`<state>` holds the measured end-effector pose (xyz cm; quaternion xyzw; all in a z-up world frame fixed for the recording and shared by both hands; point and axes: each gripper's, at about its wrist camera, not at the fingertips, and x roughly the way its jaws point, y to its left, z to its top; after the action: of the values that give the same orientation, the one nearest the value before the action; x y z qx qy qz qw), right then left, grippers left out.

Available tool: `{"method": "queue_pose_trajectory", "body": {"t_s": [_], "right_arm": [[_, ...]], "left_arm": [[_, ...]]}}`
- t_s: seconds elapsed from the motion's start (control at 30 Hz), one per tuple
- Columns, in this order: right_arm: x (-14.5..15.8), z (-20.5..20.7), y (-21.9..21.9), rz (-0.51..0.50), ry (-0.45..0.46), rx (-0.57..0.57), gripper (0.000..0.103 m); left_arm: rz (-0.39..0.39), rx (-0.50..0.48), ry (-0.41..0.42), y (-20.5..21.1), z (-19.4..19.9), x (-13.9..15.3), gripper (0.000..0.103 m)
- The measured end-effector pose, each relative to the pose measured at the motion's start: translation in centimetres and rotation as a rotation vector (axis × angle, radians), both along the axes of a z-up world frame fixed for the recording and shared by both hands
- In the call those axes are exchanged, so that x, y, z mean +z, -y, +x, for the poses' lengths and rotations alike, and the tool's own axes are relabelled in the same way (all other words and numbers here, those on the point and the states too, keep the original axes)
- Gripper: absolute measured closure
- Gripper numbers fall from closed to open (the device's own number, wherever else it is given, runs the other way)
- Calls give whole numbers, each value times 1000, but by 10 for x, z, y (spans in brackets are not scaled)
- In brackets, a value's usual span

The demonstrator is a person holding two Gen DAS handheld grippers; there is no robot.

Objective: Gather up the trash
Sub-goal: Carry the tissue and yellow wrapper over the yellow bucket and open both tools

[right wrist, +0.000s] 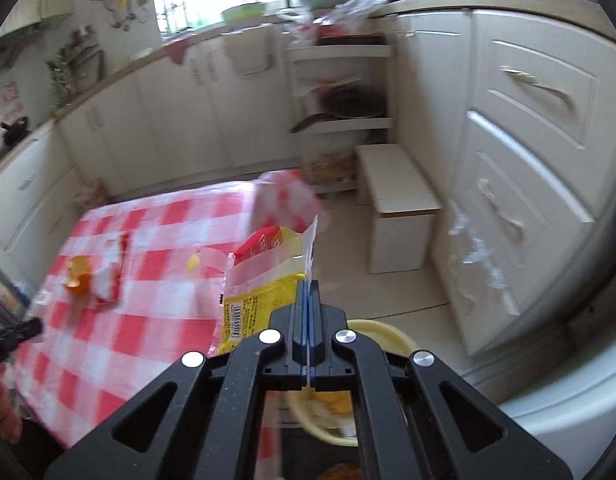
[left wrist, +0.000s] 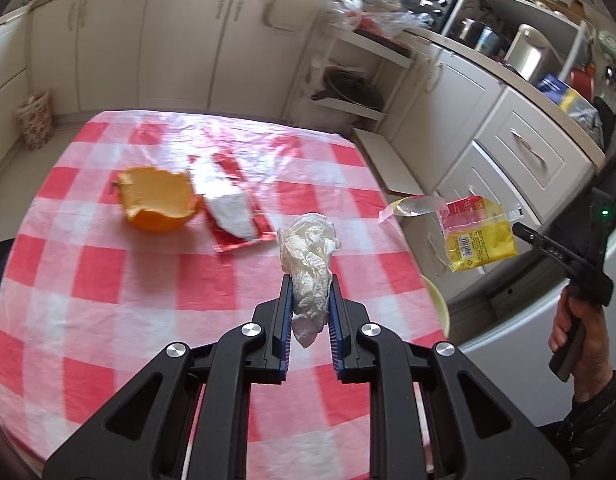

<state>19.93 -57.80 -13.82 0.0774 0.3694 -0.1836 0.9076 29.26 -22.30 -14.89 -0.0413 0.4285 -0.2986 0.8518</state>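
Quick status on the trash pickup, looks about halfway imo. Both hands are loaded rn. The left gripper [left wrist: 310, 280] is clenched on a crumpled white plastic wad [left wrist: 310, 266], held up over the lower middle of the checkered worktop [left wrist: 108, 264], not resting on it afaict. The right gripper [right wrist: 309, 286] is pinched tight on the edge of a yellow snack wrapper [right wrist: 264, 280], which dangles off past the right edge of the worktop; in the left wrist view you can see the same wrapper at mid right, hanging in the air in front of the cabinets.

Still on the worktop, left of center in the left wrist view: an orange peel [left wrist: 158, 200] and, touching its right side, a red and white foil wrapper [left wrist: 230, 204]. Nobody's touched those two yet.

There's a pale yellow bowl [right wrist: 382, 334] low in the right wrist view, just under the right gripper, off the worktop's edge, w/ some yellowish scraps in it. My guess is that's the bin, so some stuff is prob already dumped, but I can't tell what's inside, too blurry.

So left to do: drop both held pieces, then go back for the peel and foil.
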Motion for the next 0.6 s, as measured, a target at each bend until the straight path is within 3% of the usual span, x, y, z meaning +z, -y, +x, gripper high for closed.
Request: {"method": "queue_pose_trajectory", "body": {"t_s": [0.2,0.43,0.5,0.57,0.6], "right_arm": [[-48,6,17,-134,-174,-36,102],[-121,26,27,-51,-363,-9,101],[-122,26,34,-18,-361,-29,90],[-103,23,37,12,-293,-52,66],[-87,17,42,33,-236,-71,64]], "left_arm": [[-7,-90,-10,47,-17,-1,88],[9,-168,-43,99,-33,-9,88],[10,-185,-59,115,-35,-14,88],[11,-202,-79,132,-37,-19,88],[12,-213,-96,143,-38,-24,88]]}}
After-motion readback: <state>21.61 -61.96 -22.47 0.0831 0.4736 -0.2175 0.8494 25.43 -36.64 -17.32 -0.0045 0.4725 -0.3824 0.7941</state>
